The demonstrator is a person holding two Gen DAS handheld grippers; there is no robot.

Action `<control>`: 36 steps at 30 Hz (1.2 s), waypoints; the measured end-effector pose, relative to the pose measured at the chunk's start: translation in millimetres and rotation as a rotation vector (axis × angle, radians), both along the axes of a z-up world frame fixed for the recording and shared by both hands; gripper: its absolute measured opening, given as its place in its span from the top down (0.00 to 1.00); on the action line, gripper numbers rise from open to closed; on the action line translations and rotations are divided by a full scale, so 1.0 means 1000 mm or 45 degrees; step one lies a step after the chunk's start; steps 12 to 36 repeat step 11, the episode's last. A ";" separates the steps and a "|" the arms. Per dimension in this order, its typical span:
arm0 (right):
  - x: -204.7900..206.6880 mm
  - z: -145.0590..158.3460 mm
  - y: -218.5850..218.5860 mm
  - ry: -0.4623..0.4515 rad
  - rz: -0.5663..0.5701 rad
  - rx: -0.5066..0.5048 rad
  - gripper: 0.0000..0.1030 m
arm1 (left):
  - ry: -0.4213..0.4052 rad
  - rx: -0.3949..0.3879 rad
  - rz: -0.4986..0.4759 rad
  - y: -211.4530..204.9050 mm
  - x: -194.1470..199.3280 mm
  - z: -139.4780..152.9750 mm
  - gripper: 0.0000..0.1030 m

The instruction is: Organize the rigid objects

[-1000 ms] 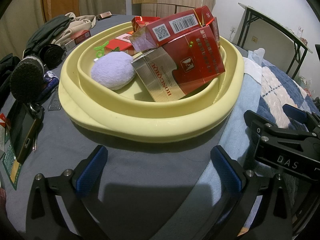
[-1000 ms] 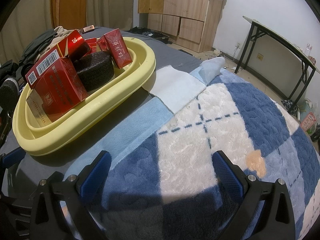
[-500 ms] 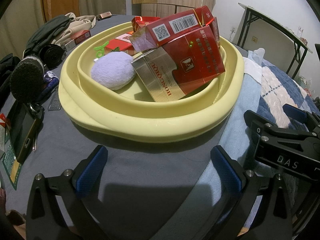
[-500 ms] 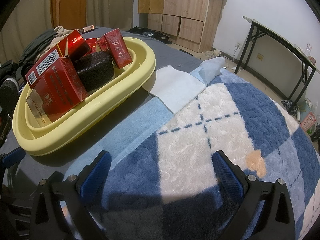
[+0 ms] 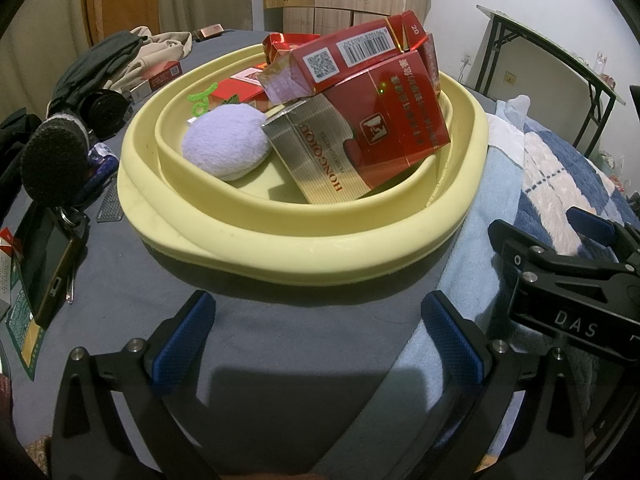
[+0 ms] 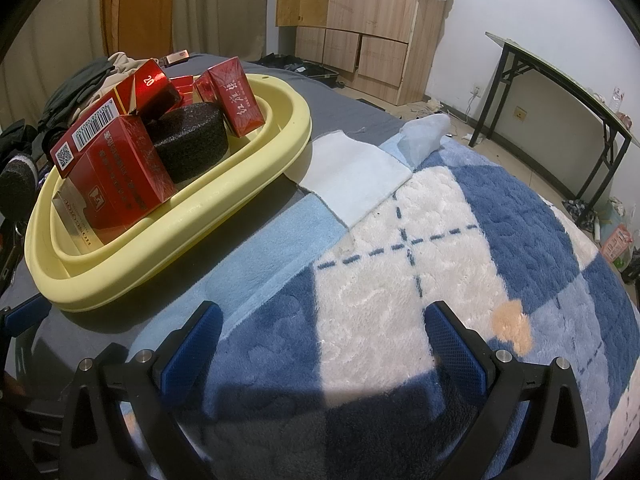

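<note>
A pale yellow basin sits on the bed and holds several red cigarette boxes, a lilac plush puff and a black foam disc. One red box stands upright at the basin's far side. My left gripper hovers open just in front of the basin with nothing between its fingers. My right gripper is open over the blue and white blanket, to the right of the basin, also holding nothing.
Left of the basin lie a phone, keys, a black foam-tipped object, headphones and clothes. A plaid blanket and a light blue towel cover the right side. A folding table and a wooden cabinet stand behind.
</note>
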State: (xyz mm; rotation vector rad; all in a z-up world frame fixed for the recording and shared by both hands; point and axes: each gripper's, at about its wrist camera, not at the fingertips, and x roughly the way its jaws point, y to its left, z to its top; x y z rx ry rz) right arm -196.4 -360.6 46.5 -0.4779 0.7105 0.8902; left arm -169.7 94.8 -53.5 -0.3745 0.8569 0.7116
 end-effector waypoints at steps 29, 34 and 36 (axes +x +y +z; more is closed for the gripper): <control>0.000 0.000 0.000 0.000 0.000 0.000 0.00 | -0.001 -0.002 0.000 0.000 0.000 0.000 0.00; 0.000 0.000 0.000 0.000 0.000 0.000 0.00 | -0.001 -0.002 0.000 0.000 0.000 0.000 0.00; 0.000 0.000 0.000 0.000 0.000 0.000 0.00 | -0.001 -0.002 0.000 0.000 0.000 0.000 0.00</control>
